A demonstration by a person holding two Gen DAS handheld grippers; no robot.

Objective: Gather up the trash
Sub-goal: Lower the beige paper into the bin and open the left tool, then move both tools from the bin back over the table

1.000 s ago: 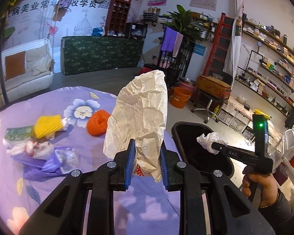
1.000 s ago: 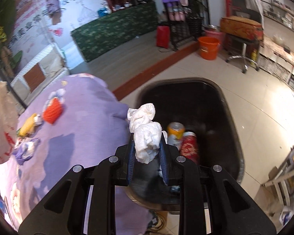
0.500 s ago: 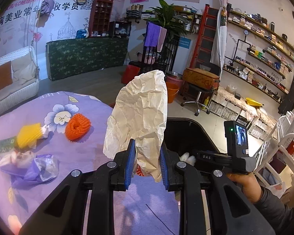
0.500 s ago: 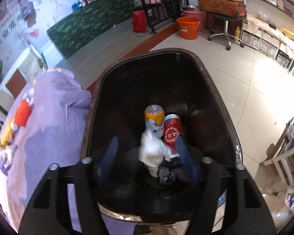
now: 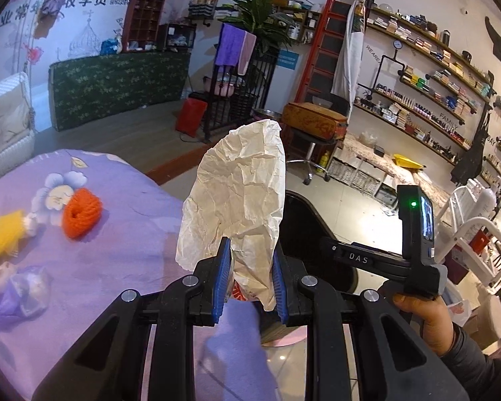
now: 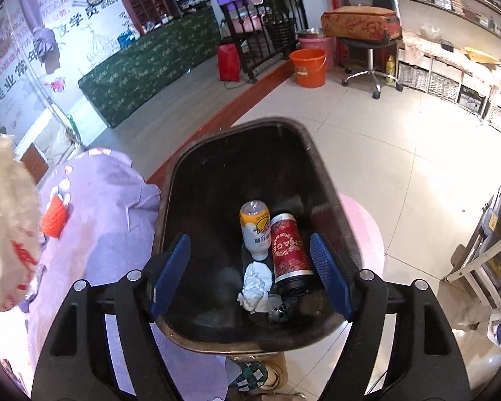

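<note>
Your tabletop [image 5: 123, 240] carries a purple flowered cloth and sits just beside the black bin [image 6: 183, 173], whose rim meets the cloth's edge in the right wrist view. The bin stands on a pale tiled floor [image 6: 400, 153].

Your left tongs [image 5: 248, 279] are clamped narrow on a crumpled paper bag [image 5: 237, 193], held upright above the tabletop's edge; the bag's lower end, with red print, sits between the blue pads. It appears again at the left border of the right wrist view [image 6: 6, 220].

Your right tongs [image 6: 250, 275] hang over the bin's open mouth, pointing down into it. Their jaws have just been opening and now stand wide — nothing is between them. From the left wrist view you can see your right hand [image 5: 427, 317] gripping that tool's handle.

Inside the bin, lying side by side and touching: a red can [image 6: 289, 250] and a plastic bottle with a yellow label [image 6: 255, 229]. A crumpled white tissue [image 6: 257, 284] rests on the bin floor just below the bottle's cap end.

Left on the tabletop — an orange foam net [image 5: 81, 212], a yellow foam net [image 5: 5, 232], and a clear plastic wrapper [image 5: 23, 290], all well apart from the bin.
</note>
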